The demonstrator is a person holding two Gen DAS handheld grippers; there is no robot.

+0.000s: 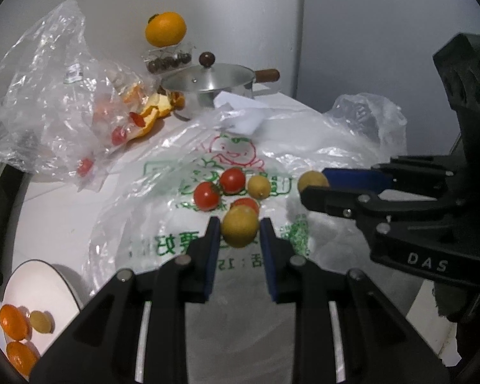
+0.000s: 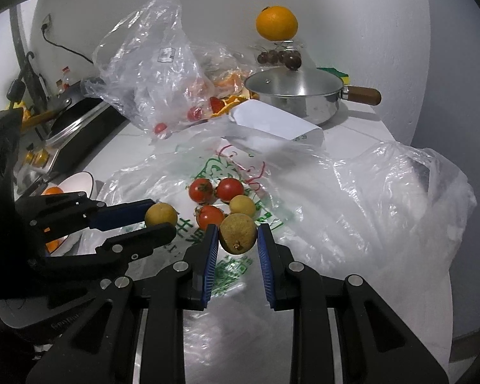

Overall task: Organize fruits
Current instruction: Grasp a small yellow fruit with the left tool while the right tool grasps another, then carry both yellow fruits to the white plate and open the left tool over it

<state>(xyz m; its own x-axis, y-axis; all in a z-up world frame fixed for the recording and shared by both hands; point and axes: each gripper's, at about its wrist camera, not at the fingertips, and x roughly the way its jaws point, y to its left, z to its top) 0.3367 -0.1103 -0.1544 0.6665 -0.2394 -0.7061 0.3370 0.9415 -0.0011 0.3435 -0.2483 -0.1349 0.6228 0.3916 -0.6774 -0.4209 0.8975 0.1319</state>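
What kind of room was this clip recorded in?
Most likely a home kitchen counter: a lidded steel saucepan stands by the wall, a stove with a dark pan sits at the left edge, and a sponge lies behind the saucepan.

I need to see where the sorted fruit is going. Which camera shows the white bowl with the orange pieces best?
The left wrist view: the white bowl sits at lower left, its inside open to view with orange pieces and one small yellowish fruit. In the right wrist view the left gripper hides most of the bowl.
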